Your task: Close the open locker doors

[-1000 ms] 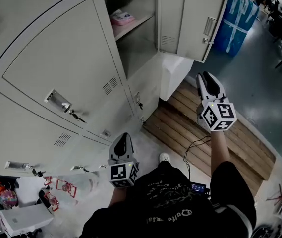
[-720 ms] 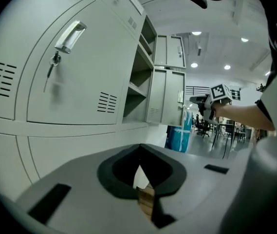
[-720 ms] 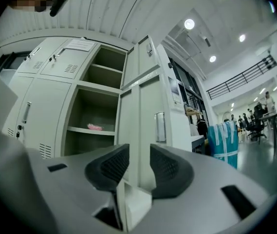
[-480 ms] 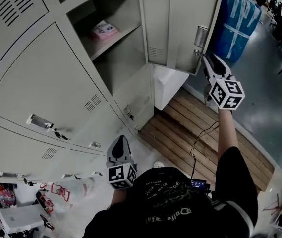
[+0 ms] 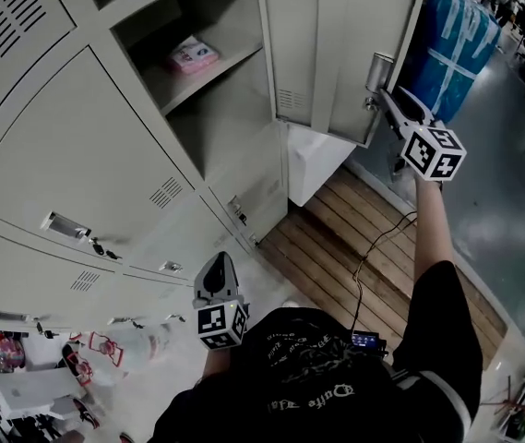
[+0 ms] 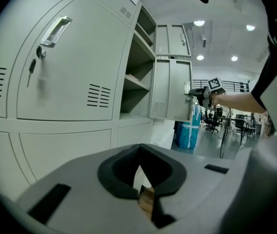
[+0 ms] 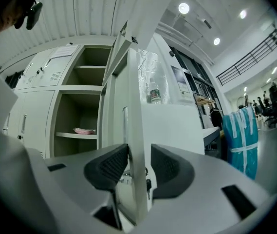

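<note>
One grey locker stands open, with a pink packet [image 5: 191, 53] on its shelf [image 7: 77, 135]. Its door [image 5: 354, 63] swings out to the right, handle and keys at the free edge. My right gripper [image 5: 387, 98] is raised level at that edge. In the right gripper view the door's edge [image 7: 137, 130] stands between the jaws of my right gripper [image 7: 139, 161]. They have just been opening, and the right pad [image 7: 170, 167] stands off the metal. My left gripper [image 5: 217, 264] hangs low before the shut lower lockers, its jaws together and nothing in them [image 6: 139, 149].
The compartment above also has its door [image 6: 175, 39] open. A white box [image 5: 322, 155] and a wooden pallet [image 5: 373, 247] lie below the door, and a blue wrapped bundle [image 5: 451, 44] stands behind it. Bags and boxes [image 5: 31, 386] clutter the floor at lower left.
My right gripper rose from over the pallet to the door's free edge, and its jaws spread round that edge. The left gripper drifted slightly lower in view.
</note>
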